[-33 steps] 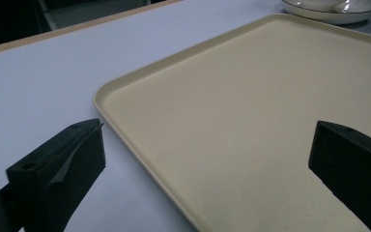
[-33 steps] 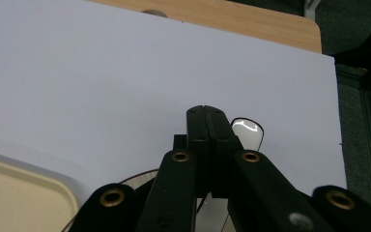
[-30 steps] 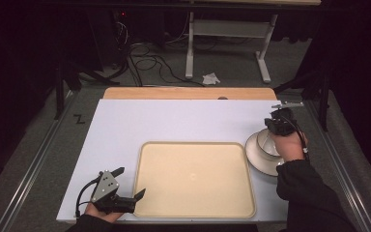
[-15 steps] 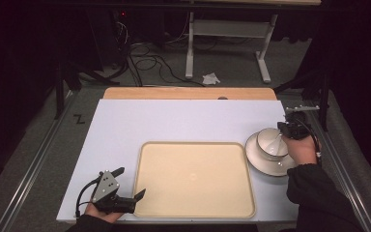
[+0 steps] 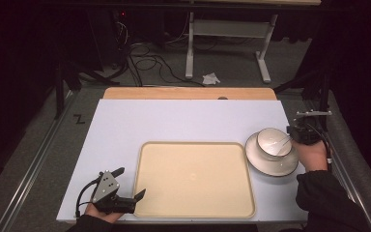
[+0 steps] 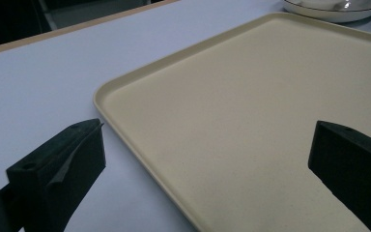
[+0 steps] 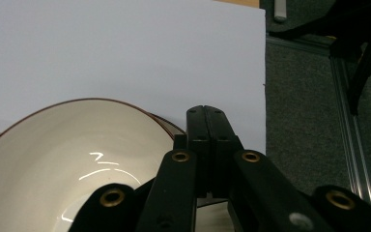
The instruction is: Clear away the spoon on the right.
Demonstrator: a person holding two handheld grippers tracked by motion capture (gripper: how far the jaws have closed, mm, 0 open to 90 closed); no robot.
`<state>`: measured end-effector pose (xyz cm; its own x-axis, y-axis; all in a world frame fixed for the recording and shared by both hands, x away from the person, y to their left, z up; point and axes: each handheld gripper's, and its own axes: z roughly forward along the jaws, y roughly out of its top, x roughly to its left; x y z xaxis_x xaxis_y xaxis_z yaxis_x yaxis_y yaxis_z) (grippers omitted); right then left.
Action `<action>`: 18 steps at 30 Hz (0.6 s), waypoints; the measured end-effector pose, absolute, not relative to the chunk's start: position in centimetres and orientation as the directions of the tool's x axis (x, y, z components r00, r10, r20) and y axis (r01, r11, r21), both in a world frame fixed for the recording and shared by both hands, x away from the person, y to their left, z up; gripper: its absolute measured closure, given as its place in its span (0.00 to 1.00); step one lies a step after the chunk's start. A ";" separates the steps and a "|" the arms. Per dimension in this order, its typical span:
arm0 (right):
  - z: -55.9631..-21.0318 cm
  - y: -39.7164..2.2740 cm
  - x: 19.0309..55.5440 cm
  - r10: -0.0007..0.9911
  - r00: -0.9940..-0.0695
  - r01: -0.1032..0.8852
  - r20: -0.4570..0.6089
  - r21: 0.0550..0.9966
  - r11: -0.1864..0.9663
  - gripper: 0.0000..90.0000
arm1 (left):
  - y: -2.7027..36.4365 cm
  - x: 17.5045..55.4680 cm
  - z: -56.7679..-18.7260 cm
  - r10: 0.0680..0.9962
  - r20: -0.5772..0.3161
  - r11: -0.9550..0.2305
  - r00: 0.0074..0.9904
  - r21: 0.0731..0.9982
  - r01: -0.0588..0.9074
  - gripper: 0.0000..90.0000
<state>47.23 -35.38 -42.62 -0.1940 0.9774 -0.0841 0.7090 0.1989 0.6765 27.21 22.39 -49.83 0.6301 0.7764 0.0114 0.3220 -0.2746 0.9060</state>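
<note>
Right gripper (image 5: pixel 294 135): held in the person's right hand (image 5: pixel 314 155) at the right side of the table; in the right gripper view its two black jaws stand pressed together, just beside the bowl's rim. Whether they pinch the rim cannot be told.
Left gripper (image 5: pixel 130 193): held low at the near left of the table, jaws wide apart; in the left gripper view one jaw stands over the bare table top and the other over the tray, so they straddle its near left corner without touching it.
Bowl (image 5: pixel 273 144): white inside, with a thin dark rim line, sitting on the plate. It is tilted, its mouth facing up and toward the left of the table. Nothing is visible inside it but a reflection of light.
Plate (image 5: pixel 263 162): white, round, flat on the table, just beside the tray's right edge and carrying the bowl.
Tray (image 5: pixel 193 179): cream, rectangular with rounded corners and a low raised lip; long axis runs left to right across the table. Its surface is bare.
Table (image 5: pixel 174 118): white top with a wooden strip along the far edge.
</note>
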 end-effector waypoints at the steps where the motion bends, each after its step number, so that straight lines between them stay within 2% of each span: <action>1: -42.6 -35.6 47.1 0.978 -0.194 0.710 -0.082 0.676 0.197 1.00 | 22.4 27.2 -49.8 0.776 0.011 -0.275 0.630 0.906 0.322 0.00; 18: -42.4 -36.7 43.4 0.970 -0.228 0.693 -0.086 0.685 0.223 1.00 | 22.4 27.2 -49.8 0.778 0.009 -0.271 0.628 0.907 0.322 0.00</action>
<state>43.41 -36.73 -42.43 -0.2277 0.9699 -0.0858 0.6933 0.2234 0.6852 27.16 22.39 -49.79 0.6283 0.7779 0.0090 0.3220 -0.2706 0.9072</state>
